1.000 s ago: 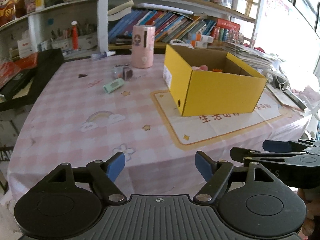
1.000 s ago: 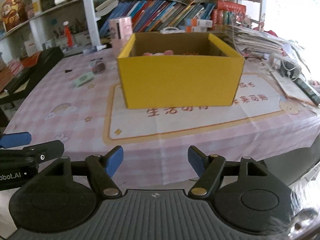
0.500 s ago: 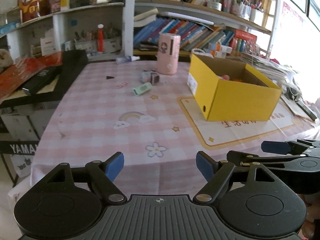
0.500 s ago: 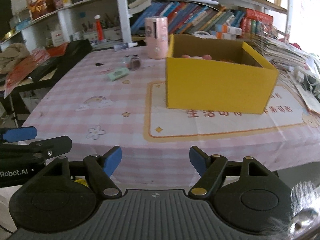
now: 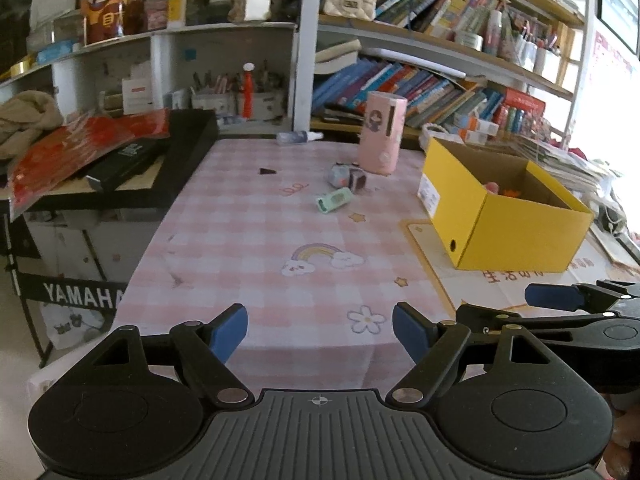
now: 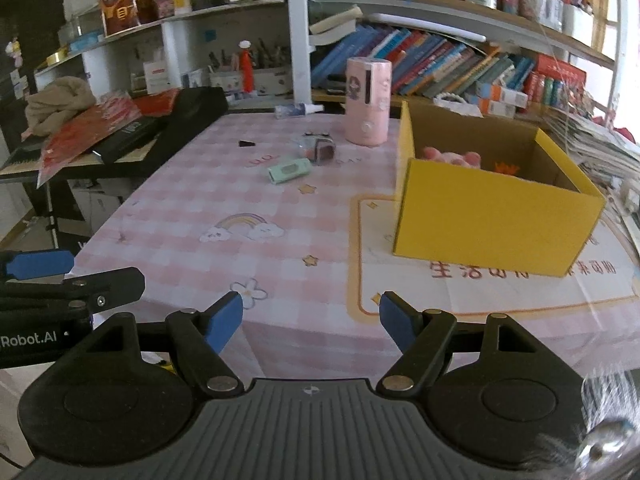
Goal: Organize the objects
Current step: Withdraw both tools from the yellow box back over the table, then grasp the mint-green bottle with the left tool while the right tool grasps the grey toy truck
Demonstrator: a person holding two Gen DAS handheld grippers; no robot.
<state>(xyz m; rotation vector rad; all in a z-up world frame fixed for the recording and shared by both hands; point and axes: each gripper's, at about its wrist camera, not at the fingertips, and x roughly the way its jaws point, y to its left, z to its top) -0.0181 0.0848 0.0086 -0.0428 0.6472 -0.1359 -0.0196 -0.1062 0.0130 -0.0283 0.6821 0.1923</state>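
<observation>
A yellow cardboard box (image 5: 516, 224) (image 6: 492, 220) stands open on the right of the pink checked tablecloth (image 5: 256, 248), with a pink toy (image 6: 452, 157) and something orange inside. A mint green case (image 5: 333, 200) (image 6: 289, 170), a small grey cube gadget (image 5: 347, 176) (image 6: 319, 149) and a pink cylinder (image 5: 382, 135) (image 6: 367, 101) sit at the far middle. My left gripper (image 5: 320, 326) is open and empty at the table's near edge. My right gripper (image 6: 311, 317) is open and empty, beside the left one.
A small bottle (image 5: 298, 136) lies at the table's far edge, a small black piece (image 5: 266, 171) nearby. A black keyboard case with red paper (image 5: 120, 156) sits to the left. Bookshelves (image 5: 420, 80) stand behind, stacked papers (image 5: 568, 164) to the right.
Both grippers have pulled back from the table and turned left; the box now sits farther away and to the right. Both stayed open and empty.
</observation>
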